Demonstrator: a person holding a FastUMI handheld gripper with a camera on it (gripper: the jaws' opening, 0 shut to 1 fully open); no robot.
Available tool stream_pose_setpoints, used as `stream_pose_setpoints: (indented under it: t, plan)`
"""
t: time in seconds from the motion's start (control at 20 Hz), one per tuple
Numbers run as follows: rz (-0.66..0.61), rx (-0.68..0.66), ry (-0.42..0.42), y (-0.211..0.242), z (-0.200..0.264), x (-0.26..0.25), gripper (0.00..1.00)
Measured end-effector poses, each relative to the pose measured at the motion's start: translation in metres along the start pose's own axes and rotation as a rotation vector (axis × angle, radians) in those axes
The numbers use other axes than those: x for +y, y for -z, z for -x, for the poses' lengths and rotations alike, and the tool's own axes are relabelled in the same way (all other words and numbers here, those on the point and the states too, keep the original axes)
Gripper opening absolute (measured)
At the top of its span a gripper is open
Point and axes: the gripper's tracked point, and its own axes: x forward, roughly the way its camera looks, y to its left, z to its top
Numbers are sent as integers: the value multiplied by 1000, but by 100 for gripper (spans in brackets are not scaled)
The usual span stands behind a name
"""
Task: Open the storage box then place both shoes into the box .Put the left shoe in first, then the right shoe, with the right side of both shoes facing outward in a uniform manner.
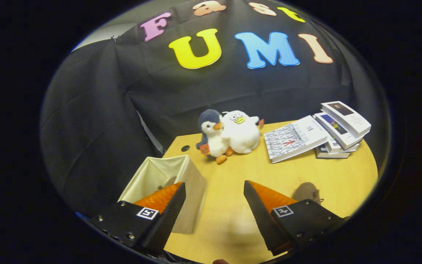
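Tongs: my gripper (214, 196) is spread wide, fingers well apart, nothing between them but bare table (233, 172).

Box: the box (167, 179) stands upright on the table, partly behind my left finger. Its top is open and I look down into the pale lining. No lid or flap that I can make out.

Inside the box: a small brownish shape (169, 181) shows just past my left finger, down against the lining. It may be part of a shoe, but too little shows to tell.

Shoe: a brown rounded thing (306, 191) lies on the table just beyond my right finger, mostly hidden by it. I take it for a shoe.

Pointing: I cannot tell toe from heel on either shape, nor the long axis, nor which side faces out.

Progress: I judge the opening step done, since the box gapes. Possibly one shoe is in; at least one seems left on the table. Open hands fit a moment between carries.

Left to do: grasp the shoe by my right finger, carry it across, set it in with its right side outward.

Bystanders: two plush toys (229, 134) and a stack of books (321, 132) sit farther back, well apart from the box.
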Motion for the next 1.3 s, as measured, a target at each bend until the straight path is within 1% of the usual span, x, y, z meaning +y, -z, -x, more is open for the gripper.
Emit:
stream_pose_setpoints:
  t: [0.1,0.3,0.5,0.65,0.9,1.1,1.15,1.2,1.25,1.3]
  plan:
    - [4,6,54,6,7,-41,98]
    - [3,27,134,30,19,-105,98]
    - [25,72,202,56,25,-152,98]
    - [64,129,248,84,25,-183,98]
    - [65,248,281,133,12,-214,98]
    - [64,316,302,157,4,-228,98]
    - [60,327,300,160,3,-228,97]
    - [56,338,297,163,1,-229,91]
    - [57,342,295,163,2,-229,91]
    - [48,343,284,163,-2,-227,83]
